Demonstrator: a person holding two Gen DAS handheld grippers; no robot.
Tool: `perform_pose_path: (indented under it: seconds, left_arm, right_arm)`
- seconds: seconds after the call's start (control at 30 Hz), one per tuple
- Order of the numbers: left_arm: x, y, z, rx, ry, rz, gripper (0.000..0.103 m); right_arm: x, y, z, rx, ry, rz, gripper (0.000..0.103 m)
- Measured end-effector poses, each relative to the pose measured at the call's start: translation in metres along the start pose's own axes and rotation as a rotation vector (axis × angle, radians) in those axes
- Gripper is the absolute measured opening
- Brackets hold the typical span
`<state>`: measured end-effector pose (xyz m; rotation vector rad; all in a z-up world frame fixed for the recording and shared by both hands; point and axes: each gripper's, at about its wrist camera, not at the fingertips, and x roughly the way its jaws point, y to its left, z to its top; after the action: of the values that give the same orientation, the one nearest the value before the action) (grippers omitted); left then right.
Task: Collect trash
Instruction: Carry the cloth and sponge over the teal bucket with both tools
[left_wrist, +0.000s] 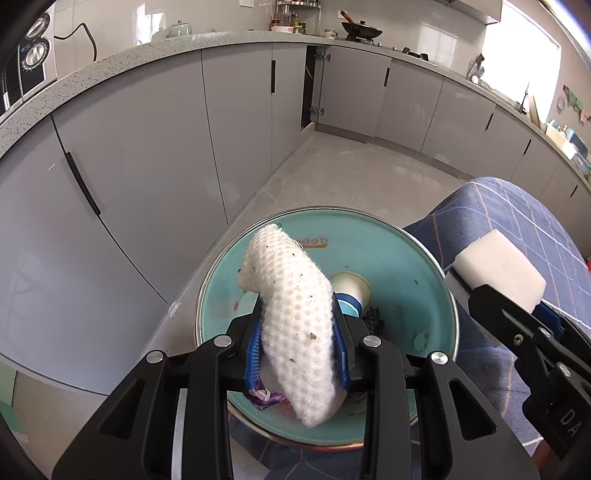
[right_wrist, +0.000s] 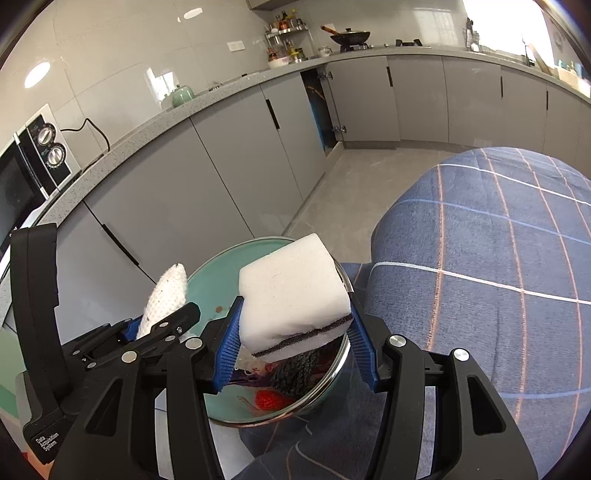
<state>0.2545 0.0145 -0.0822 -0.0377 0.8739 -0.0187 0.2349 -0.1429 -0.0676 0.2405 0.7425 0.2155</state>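
Left gripper (left_wrist: 299, 332): jaws drawn narrow and clamped on 1 soiled white mesh cloth (left_wrist: 295, 325), which arches up and droops forward over the bin. Right gripper (right_wrist: 295, 343): jaws about half open, pressed on both sides of 1 white sponge block (right_wrist: 293, 295) with a dark scouring layer underneath. Both loads hang above the teal bin (left_wrist: 406, 258), which stands on the floor beside the blue checked cloth (right_wrist: 498, 277).

Risks, as judged:
- The sponge sits over the bin's right rim; released there, it could bounce off the metal edge onto the checked cloth.
- The cloth is limp and speckled with dirt; let go unevenly, it may snag on a blue pad or drape over the rim.
- The 2 grippers are close together and could knock each other.

Count: 2 grippers, 1 cloth, 1 sponge, 1 bin. Inside the bin: 1 small white bottle (left_wrist: 351, 291), 1 red scrap (right_wrist: 269, 400), 1 dark lump (right_wrist: 295, 369), 1 purple wrapper (left_wrist: 267, 398).
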Motion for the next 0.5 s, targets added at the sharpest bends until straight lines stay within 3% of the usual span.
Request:
perform_pose_path:
  seconds: [0.5]
  left_arm:
    - [0.034,0.006,0.002,-0.018,0.062,0.01,0.031]
  right_arm:
    - [0.035,0.003,0.002,0.002,0.069,0.002,0.054]
